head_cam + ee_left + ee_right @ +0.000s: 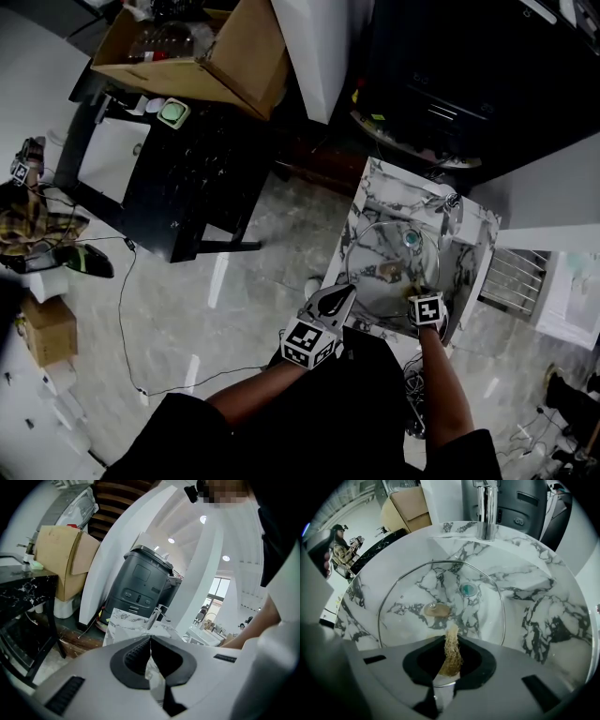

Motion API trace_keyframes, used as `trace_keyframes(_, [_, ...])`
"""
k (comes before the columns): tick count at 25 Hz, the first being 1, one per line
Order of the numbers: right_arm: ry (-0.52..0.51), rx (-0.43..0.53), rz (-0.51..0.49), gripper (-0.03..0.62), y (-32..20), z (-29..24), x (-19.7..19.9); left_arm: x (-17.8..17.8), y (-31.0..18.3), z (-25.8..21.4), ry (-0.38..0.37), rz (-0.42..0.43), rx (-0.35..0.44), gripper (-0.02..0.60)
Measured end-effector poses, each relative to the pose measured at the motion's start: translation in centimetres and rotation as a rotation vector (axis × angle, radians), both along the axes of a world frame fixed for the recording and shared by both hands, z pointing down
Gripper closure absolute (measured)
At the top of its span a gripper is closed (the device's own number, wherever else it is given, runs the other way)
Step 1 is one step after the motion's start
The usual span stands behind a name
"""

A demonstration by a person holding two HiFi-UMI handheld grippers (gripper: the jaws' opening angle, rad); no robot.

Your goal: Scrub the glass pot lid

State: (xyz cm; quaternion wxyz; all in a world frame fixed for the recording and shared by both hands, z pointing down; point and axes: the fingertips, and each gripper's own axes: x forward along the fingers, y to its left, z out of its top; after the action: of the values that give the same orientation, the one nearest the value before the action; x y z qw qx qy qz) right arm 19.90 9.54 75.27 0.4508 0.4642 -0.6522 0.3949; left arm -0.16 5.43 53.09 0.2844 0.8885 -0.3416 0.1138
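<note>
Glass pot lid (440,590) lies beneath right tongs (451,639) pinching scrubber (451,656).

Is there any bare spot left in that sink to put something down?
Yes: bare marble right of the round glass pot lid, up to the white veined marble sink's right wall, and the ledge beside the chrome tap. The lid crowds the basin's left and middle.

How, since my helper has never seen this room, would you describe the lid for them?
Find the marbled sink under the chrome tap. In its basin rests the lid: a clear disc, metal-rimmed with a brown knob, unlike the fibrous scrubber in the right gripper.
</note>
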Motion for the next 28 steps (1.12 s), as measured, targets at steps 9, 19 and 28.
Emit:
trace_keyframes(9, [-0.047, -0.087, -0.034, 0.534, 0.5, 0.1, -2.4, -1.5, -1.4, -0.3, 0.002, -0.005, 0.006, 0.565])
trace_keyframes(19, [-0.094, -0.135, -0.076, 0.534, 0.6, 0.4, -5.8, -2.3, -2.5, -0.2, -0.005, 0.024, 0.007, 0.565])
trace_keyframes(28, [-0.133, -0.170, -0.122, 0.534, 0.3, 0.5, -9.0, -2.2, -4.0, 0.1, -0.015, 0.065, -0.005, 0.565])
